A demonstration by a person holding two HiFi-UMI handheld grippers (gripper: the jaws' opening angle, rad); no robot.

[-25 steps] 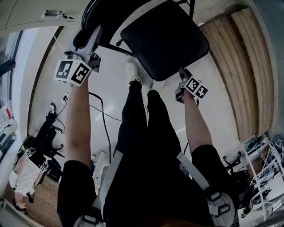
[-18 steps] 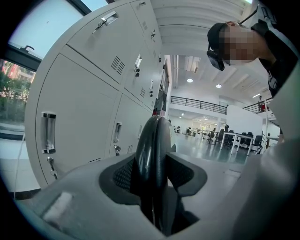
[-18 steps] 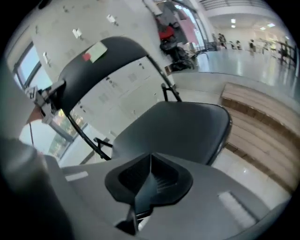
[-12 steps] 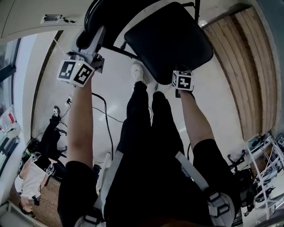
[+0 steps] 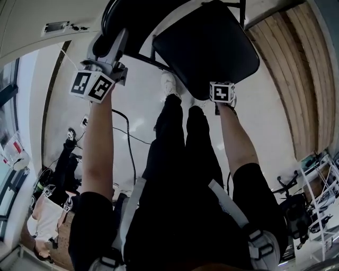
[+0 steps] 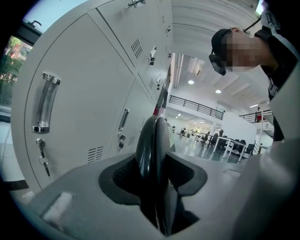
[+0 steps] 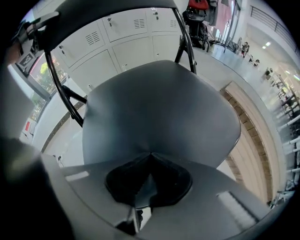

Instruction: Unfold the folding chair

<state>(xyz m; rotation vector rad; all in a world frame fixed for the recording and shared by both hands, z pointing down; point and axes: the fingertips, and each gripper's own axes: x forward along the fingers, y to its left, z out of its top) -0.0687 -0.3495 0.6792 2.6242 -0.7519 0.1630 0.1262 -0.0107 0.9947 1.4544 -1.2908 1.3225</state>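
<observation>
The folding chair's black seat lies nearly flat in front of my legs, its backrest at the upper left in the head view. My left gripper is shut on the backrest's top edge, which stands between the pads of the left gripper. My right gripper points steeply down at the seat's front edge. In the right gripper view the right gripper has its jaws shut, with the seat spread just beyond their tips. Whether the tips touch the seat I cannot tell.
White lockers stand behind the chair. A wooden floor strip runs along the right. A black cable crosses the white floor at left. Another person crouches at lower left; a cluttered cart stands at right.
The right gripper left the seat's front right corner, turned to point downward and shut. The seat swung lower and flatter. The left gripper kept its hold on the backrest.
</observation>
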